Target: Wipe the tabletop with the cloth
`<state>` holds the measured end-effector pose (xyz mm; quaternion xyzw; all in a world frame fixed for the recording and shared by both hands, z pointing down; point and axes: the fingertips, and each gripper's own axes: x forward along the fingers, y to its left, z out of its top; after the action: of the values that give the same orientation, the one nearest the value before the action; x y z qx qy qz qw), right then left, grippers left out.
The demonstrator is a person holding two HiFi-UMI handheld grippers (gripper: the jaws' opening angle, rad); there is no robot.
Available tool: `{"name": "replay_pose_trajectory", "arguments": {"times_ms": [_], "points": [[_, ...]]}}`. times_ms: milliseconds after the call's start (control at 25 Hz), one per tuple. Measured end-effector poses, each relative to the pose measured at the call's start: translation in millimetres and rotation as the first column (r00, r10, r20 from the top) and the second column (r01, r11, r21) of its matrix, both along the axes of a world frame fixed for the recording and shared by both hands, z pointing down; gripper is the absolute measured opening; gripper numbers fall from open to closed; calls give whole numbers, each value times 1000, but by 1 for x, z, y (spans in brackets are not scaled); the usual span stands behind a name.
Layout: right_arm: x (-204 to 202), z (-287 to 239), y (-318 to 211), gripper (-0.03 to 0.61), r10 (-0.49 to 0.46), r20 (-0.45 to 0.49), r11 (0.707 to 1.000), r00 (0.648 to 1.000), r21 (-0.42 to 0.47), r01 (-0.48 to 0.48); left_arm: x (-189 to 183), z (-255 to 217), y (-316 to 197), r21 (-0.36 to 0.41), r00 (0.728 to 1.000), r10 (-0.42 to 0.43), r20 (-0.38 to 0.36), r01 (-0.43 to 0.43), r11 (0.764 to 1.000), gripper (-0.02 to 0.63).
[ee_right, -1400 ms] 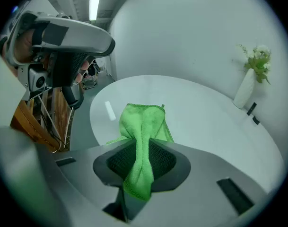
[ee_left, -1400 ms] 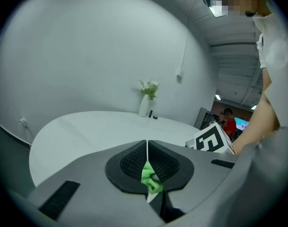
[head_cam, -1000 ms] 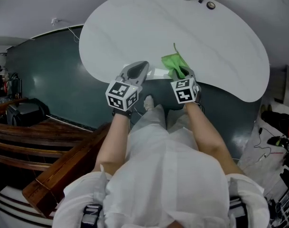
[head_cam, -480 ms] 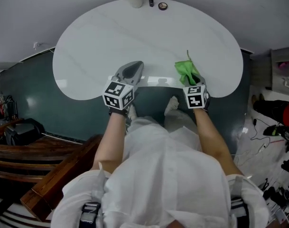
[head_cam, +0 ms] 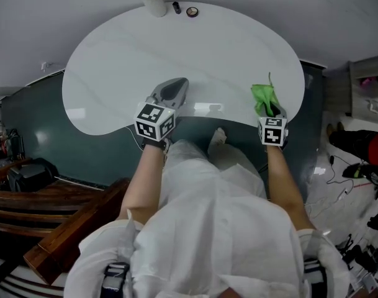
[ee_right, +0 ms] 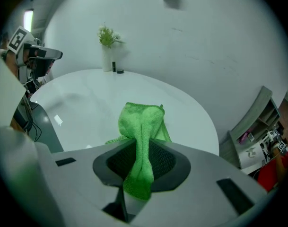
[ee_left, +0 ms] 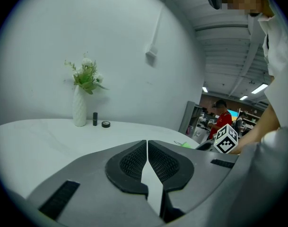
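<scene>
My right tool [ee_right: 141, 167] is clamped on the one green cloth [ee_right: 140, 126]. Its long axis runs along the jaws, free end pointing away from me, at the white surface's [head_cam: 195, 54] near-right edge. My left tool [ee_left: 147, 159] is closed on nothing.

Tabletop [head_cam: 195, 61] lies open; vase [head_cam: 155, 5], tube [head_cam: 177, 7] and tin [head_cam: 192, 12] stand at far edge.
</scene>
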<state>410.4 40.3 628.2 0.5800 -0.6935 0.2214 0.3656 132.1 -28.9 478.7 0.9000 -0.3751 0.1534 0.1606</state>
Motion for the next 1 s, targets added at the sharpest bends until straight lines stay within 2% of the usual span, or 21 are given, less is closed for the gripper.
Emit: {"name": "replay_pose_trajectory", "arguments": {"times_ms": [440, 720, 1000], "points": [[93, 3, 0, 69, 122, -51, 992, 991, -20, -123, 32, -2, -10, -4, 999, 33, 26, -33, 999, 21], [137, 7, -12, 69, 230, -80, 972, 970, -28, -233, 31, -2, -18, -4, 999, 32, 20, -32, 999, 21], [156, 6, -28, 69, 299, -118, 950, 947, -57, -307, 17, -1, -29, -15, 1000, 17, 15, -17, 1000, 21]]}}
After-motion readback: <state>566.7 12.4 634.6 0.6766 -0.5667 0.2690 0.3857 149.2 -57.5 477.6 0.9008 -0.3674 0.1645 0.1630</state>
